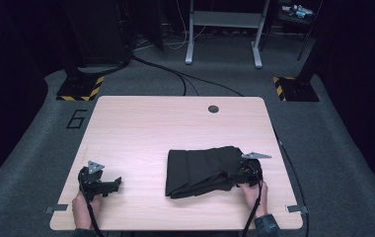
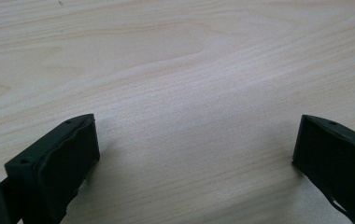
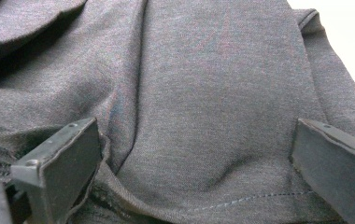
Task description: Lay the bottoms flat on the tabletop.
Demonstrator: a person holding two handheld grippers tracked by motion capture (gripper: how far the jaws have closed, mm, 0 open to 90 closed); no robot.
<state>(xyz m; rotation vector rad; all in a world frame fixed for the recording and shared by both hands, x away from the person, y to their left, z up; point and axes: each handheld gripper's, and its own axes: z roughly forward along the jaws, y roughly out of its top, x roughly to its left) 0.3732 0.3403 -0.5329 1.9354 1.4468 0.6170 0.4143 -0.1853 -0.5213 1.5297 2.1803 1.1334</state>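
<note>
The dark garment [image 1: 203,170] lies mostly folded on the desk [image 1: 141,128], with the right hand-held gripper [image 1: 244,173] spread over its edge, and the left hand-held gripper [image 1: 107,183] spread idle apart.

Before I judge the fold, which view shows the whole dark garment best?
The high view: the folded dark garment lies whole on the table. The right gripper view gives only close fabric between the open right tool.
</note>
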